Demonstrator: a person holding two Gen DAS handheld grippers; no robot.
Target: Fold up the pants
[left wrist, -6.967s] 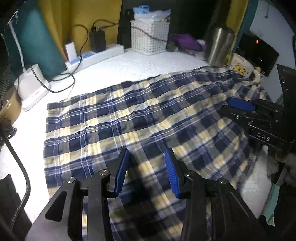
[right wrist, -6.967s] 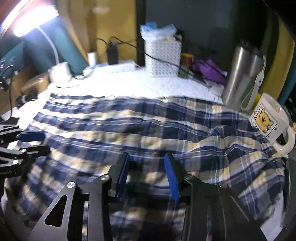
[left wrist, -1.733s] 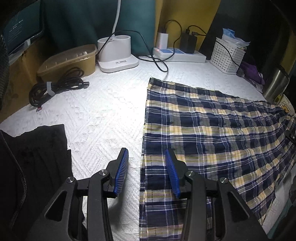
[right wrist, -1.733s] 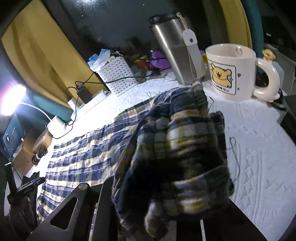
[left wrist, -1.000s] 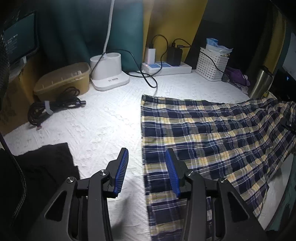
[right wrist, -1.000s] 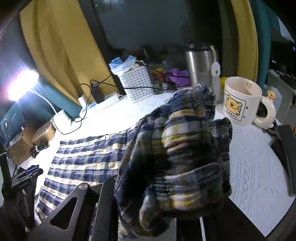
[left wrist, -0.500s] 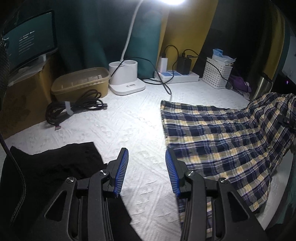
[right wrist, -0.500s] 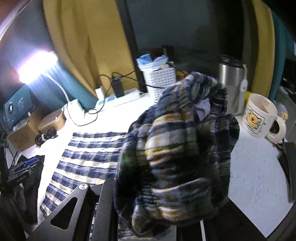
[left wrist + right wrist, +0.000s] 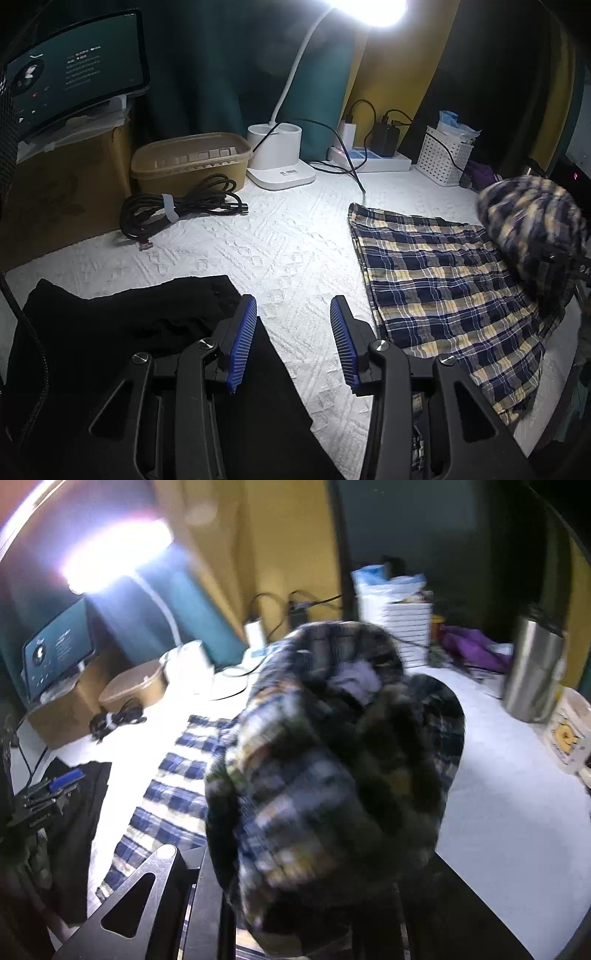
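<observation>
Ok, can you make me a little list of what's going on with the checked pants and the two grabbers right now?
pants: blue and yellow checked pants, partly flat on the white cloth
lifted part: one end bunched up, off the cloth
right gripper: right gripper shut on the bunched end, fingers hidden by fabric
left gripper: left gripper open, holding nothing
under left gripper: black garment edge and white cloth
fold: not finished
nearby: coiled black cable, white lamp base

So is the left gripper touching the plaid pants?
Apart. The left wrist view shows the left gripper open over bare white cloth, plaid pants lying off to its right.
</observation>
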